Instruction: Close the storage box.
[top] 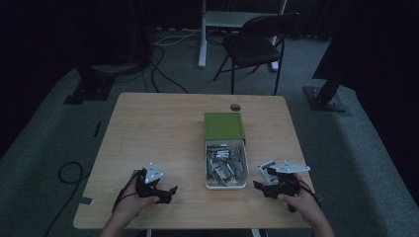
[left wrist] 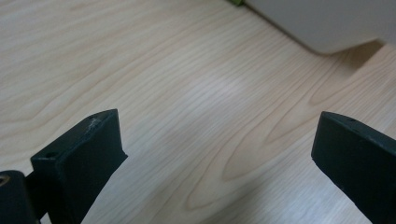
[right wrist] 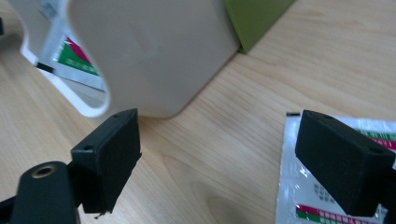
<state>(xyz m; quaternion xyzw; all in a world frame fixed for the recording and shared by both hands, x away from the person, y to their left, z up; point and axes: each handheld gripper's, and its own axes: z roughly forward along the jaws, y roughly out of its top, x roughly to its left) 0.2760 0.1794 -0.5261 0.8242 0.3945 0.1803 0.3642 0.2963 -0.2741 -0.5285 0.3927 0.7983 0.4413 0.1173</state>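
We judge the flat sachet (right wrist: pixel 327 186) at lower right on the counter (right wrist: pixel 243 154), beside the box (right wrist: pixel 154 56), light, slippery, best pinched at an edge; both grippers' jaws stand spread, empty.

One table (top: pixel 163 133), one white box (top: pixel 208 163) with one green lid (top: pixel 224 125), one loose packet (top: pixel 267 168), one chair (top: pixel 254 42).

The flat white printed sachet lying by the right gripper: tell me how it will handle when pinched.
The flat white printed sachet looks thin, so probably light and floppy. Its glossy film may slip between the open right gripper jaws. Flat on the wooden table, its edge seems hard to catch.
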